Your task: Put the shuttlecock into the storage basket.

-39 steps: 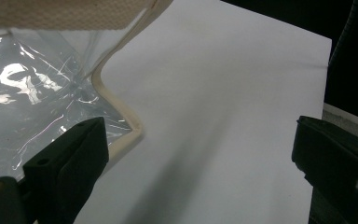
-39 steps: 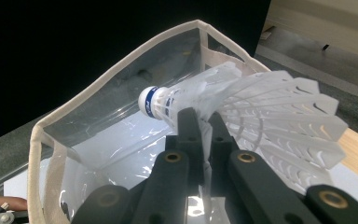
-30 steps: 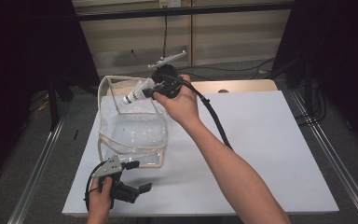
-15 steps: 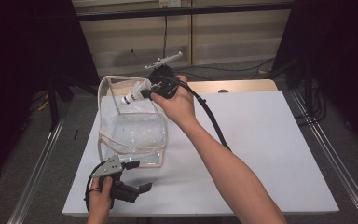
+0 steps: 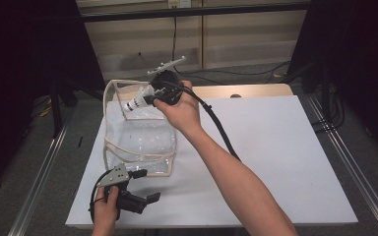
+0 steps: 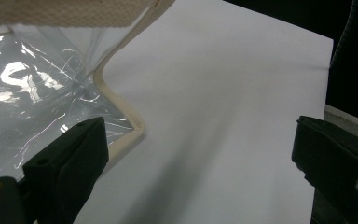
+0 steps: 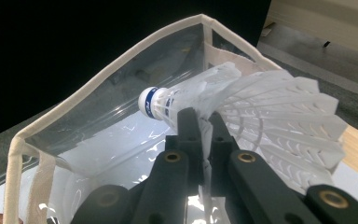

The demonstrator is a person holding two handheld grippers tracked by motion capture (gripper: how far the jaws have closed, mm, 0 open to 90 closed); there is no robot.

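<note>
White table (image 5: 285, 162) surface: near left, left gripper (image 5: 145, 187) rests low, jaws wide apart, empty, just beside clear pouch (image 5: 138, 142) corner. Farther back, right gripper (image 7: 204, 122) pinches a shuttlecock (image 7: 261, 116) skirt, held over the pouch's open top, cork end pointing left.

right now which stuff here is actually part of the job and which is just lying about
Part of the job:
- shuttlecock, pinched at its skirt by the right gripper above the bag's open top
- clear bag with cream trim, standing open on the table
- left gripper, jaws wide, near the bag's front corner

Just lying about:
- white table sheet
- cables on the floor behind the table
</note>
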